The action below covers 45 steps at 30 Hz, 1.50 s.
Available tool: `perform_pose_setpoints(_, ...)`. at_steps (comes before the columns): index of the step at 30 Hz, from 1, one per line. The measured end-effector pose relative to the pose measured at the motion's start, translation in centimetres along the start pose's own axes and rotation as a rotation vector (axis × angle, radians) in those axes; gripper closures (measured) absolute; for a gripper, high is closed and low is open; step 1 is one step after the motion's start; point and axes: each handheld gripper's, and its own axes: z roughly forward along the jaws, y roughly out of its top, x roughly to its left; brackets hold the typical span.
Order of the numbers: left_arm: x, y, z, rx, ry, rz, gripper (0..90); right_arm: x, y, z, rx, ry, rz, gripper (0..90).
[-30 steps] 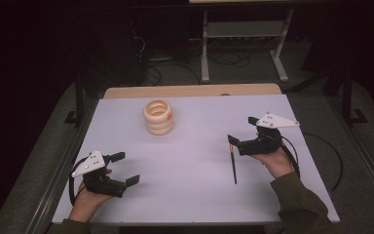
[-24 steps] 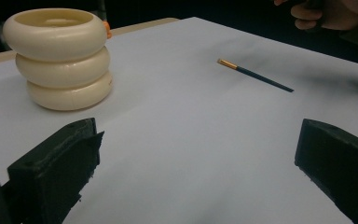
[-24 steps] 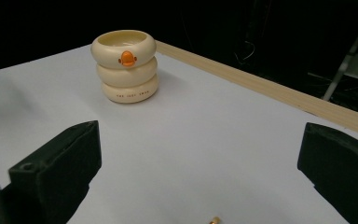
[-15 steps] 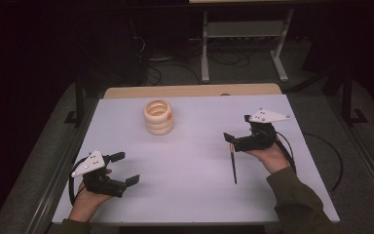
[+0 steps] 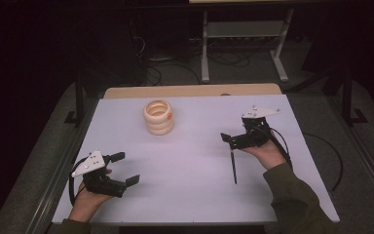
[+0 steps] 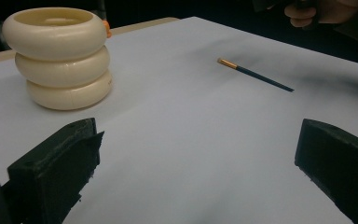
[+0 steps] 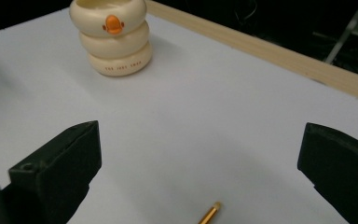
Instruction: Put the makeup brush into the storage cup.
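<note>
Both tongs stand released, we find: our right gripper (image 5: 230,139) hovers jaws apart just above the gold-tipped end of the dark pencil (image 5: 233,167), which lies flat on the white table (image 5: 195,161). Our left gripper (image 5: 125,168) gapes near the front-left edge. Farther back stands a cream ringed cup (image 5: 158,117).

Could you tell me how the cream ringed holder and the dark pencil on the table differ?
The ringed holder stands upright, while the pencil lies flat. The holder is cream, squat and bulging with an orange mark; the pencil is dark, thin and straight with a gold end. Both rest on the white table, ungripped.
</note>
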Motion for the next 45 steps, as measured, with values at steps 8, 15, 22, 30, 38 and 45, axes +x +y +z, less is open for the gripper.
perform_pose_setpoints(8,0.0,0.0,0.1,-0.002,-0.002,0.002,0.0,-0.2,0.2,0.4,0.067,-0.016,0.018,0.0)
perform_pose_setpoints(15,0.0,0.0,0.1,-0.002,-0.003,0.002,0.0,-0.1,0.3,0.8,0.143,-0.002,0.029,0.0)
perform_pose_setpoints(22,0.0,0.0,0.1,0.003,-0.005,0.005,0.0,-0.2,0.2,1.1,0.197,-0.010,0.031,0.0)
perform_pose_setpoints(30,0.1,0.0,0.1,0.004,-0.007,0.013,0.0,-0.2,0.4,1.7,0.286,0.006,0.034,1.0)
perform_pose_setpoints(38,0.1,0.0,0.0,0.001,-0.007,0.015,0.0,0.0,0.5,2.4,0.355,0.011,0.033,6.9)
perform_pose_setpoints(45,0.1,0.0,0.1,0.000,-0.008,0.015,0.0,0.0,0.7,2.6,0.400,0.006,0.049,7.3)
